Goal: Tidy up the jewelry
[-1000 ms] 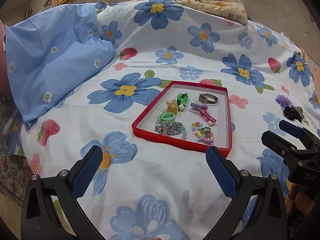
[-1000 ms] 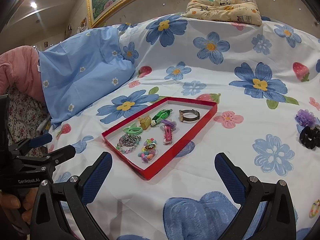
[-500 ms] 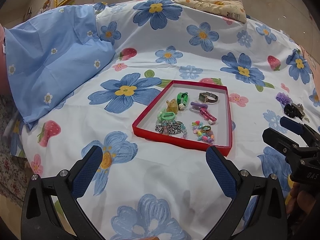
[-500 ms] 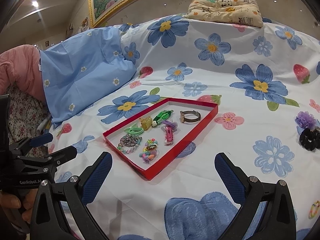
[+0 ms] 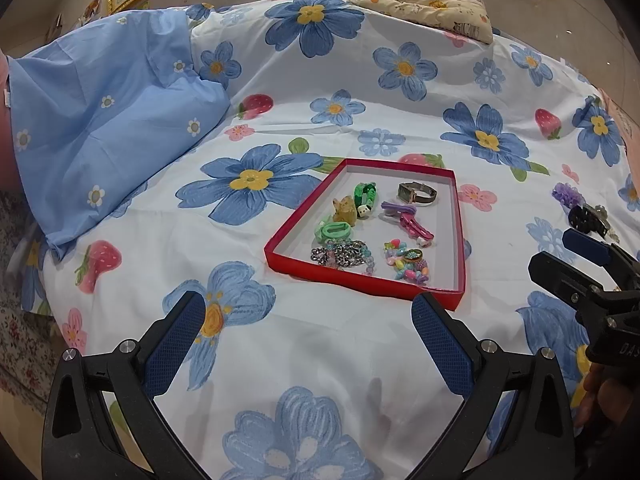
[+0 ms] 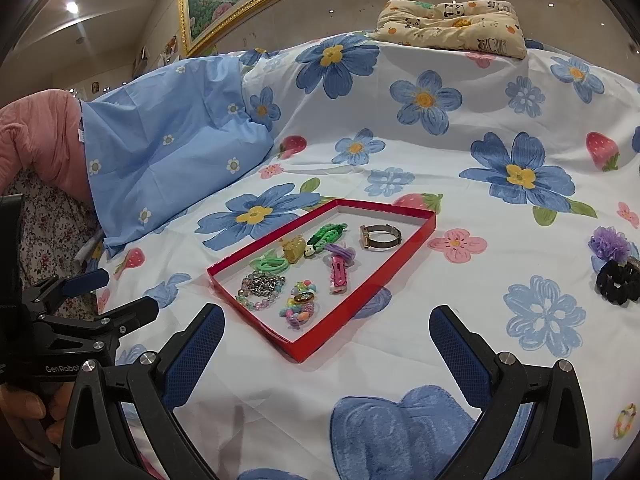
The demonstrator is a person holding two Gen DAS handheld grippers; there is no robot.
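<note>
Flanking red tray (image 6: 416, 236): scrunchies (image 6: 618, 282), perhaps.

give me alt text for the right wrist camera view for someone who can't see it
A shallow red tray on a flowered bedspread holds a watch, hair clips and bead bracelets. The open right gripper hovers in front of it. A purple scrunchie and a black scrunchie lie outside, to the right.

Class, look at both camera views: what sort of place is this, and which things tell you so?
Most likely a bedroom at home. The work surface is a bed under a flower-print sheet, with a panda-print pillow at its far end and a gold-framed painting on the wall.
</note>
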